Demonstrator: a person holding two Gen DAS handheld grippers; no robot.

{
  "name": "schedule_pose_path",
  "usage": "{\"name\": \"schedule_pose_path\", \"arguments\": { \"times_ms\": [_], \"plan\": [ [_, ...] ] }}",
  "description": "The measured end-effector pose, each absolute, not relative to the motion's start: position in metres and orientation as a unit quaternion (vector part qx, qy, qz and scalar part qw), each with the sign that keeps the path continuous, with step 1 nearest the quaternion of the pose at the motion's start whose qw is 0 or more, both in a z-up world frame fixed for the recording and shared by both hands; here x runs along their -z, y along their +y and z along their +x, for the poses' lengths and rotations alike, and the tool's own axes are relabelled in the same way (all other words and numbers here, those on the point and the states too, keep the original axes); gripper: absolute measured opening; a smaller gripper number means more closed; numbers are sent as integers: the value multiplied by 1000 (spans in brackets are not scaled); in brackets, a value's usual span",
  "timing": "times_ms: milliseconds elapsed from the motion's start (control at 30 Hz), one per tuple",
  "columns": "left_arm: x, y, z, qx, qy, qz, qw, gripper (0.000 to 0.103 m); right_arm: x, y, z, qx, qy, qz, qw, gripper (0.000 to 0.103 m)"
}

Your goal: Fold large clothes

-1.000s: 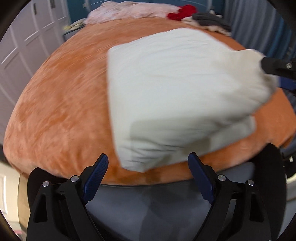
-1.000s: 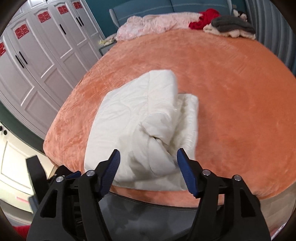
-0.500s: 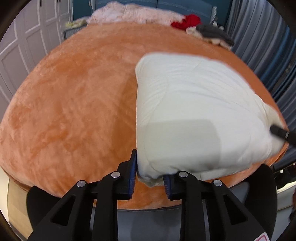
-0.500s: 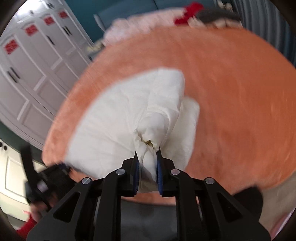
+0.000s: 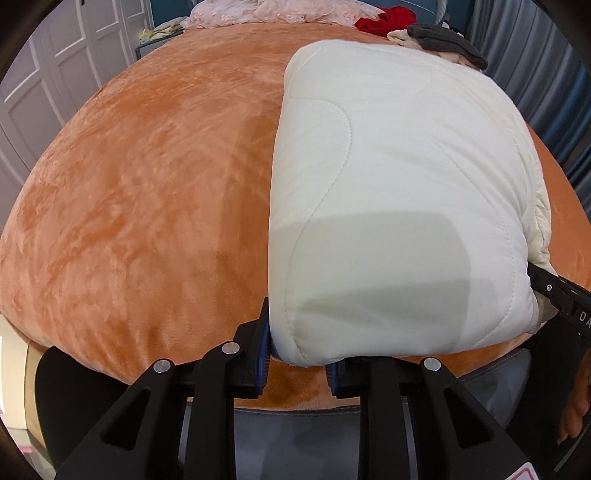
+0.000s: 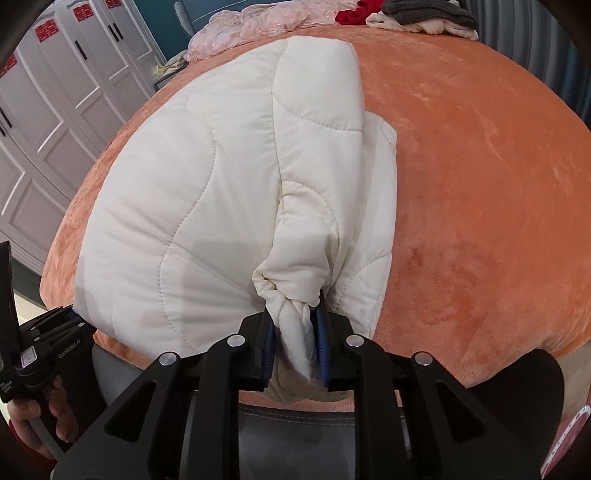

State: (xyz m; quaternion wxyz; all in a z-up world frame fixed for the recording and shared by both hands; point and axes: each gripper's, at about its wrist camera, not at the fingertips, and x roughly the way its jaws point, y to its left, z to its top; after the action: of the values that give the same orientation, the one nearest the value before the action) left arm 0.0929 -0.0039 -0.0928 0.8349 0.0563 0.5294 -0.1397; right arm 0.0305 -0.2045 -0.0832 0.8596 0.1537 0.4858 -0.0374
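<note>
Two grippers clamp same white quilted jacket [image 5: 399, 206] at near edge of orange bed [image 5: 147, 206]. Left gripper [image 5: 297, 363] pinches jacket's near-left corner between blue pads. Right gripper [image 6: 295, 349] squeezes bunched, twisted fabric at jacket's near-right side. Jacket folded into thick pad, lying on bed, near end hanging slightly over edge. Far end of bed: pink cloth [image 6: 255, 26], red garment [image 5: 386, 18], grey garment [image 6: 428, 13]. White wardrobe [image 6: 48, 96] at left. Curtain [image 5: 554, 81] at right.
</note>
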Motion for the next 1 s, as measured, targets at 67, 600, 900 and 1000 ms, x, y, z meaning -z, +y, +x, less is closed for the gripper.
{"name": "schedule_pose_path", "arguments": {
  "times_ms": [67, 600, 900, 1000],
  "plan": [
    [94, -3, 92, 138, 529, 58, 835, 24, 83, -206, 36, 36, 484, 156, 860, 18],
    [-59, 62, 128, 153, 456, 39, 876, 31, -50, -264, 21, 74, 427, 194, 880, 51],
    [-37, -47, 244, 154, 482, -1, 863, 31, -25, -288, 142, 109, 405, 296, 858, 56],
    [-7, -72, 259, 155, 510, -3, 846, 31, 19, -295, 161, 123, 441, 336, 823, 57]
  ]
}}
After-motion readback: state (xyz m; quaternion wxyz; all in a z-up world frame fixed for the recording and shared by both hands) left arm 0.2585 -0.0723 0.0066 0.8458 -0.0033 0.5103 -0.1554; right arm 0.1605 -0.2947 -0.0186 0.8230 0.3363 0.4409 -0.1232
